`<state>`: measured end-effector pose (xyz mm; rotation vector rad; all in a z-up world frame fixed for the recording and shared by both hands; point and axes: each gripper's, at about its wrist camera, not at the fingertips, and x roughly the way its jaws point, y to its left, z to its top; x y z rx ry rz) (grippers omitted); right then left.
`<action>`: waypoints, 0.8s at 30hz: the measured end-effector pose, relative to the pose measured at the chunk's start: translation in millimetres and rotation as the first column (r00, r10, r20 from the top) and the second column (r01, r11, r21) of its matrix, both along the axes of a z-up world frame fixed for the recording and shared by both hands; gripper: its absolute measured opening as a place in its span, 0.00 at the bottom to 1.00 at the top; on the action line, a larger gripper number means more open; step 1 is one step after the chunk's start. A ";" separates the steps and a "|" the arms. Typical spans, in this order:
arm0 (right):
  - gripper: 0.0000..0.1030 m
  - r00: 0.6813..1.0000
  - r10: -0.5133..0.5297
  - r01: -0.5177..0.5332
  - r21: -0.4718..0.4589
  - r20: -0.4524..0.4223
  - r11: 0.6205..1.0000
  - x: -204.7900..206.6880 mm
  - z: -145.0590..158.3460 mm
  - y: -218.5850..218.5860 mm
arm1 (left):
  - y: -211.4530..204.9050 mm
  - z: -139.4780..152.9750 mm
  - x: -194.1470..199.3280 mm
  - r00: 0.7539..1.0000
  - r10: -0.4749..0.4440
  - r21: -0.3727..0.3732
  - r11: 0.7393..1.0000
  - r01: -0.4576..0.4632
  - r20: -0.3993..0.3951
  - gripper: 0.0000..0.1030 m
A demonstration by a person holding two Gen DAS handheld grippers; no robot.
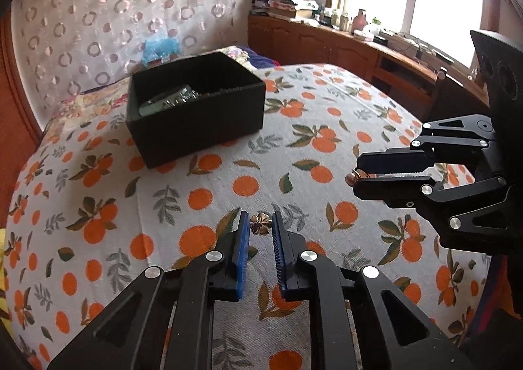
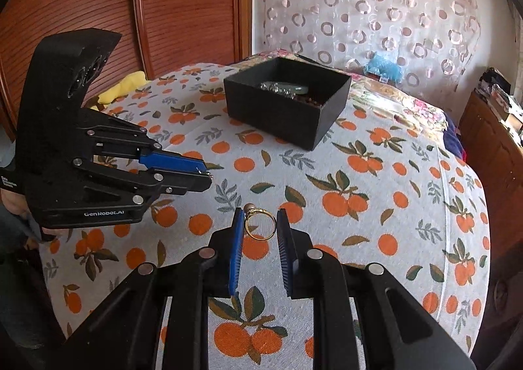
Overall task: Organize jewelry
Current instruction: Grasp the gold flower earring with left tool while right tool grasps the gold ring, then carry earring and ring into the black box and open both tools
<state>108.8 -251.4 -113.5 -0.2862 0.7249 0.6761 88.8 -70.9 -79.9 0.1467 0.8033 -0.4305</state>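
**Gold pieces in both my grips**

Gold is showing in each of my grippers above the orange-print bedspread (image 2: pixel 376 200). My left gripper (image 1: pixel 260 226) is pinching a small flower-shaped gold ornament (image 1: pixel 260 223) at its blue pad tips, jaws narrow. My right gripper (image 2: pixel 260 222) is clamping a gold ring (image 2: pixel 260 226) with a bead on top, jaws narrow too. Toward the bed's far edge, the black box (image 2: pixel 287 101) is sitting open, already holding other jewelry.
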 end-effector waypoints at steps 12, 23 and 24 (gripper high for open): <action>0.21 0.998 -0.031 0.030 0.028 0.056 0.999 16.6 23.8 5.4 | 16.2 24.0 1.4 0.997 0.050 -0.027 0.998 -0.048 0.065 0.13; 0.21 0.996 -0.060 0.057 0.042 0.071 0.997 48.2 33.8 19.1 | 42.3 45.3 10.4 0.988 0.115 -0.071 0.992 -0.108 0.106 0.13; 0.21 0.996 -0.064 0.061 0.045 0.070 0.997 52.1 34.9 20.3 | 44.6 47.6 11.2 0.987 0.121 -0.073 0.991 -0.113 0.110 0.13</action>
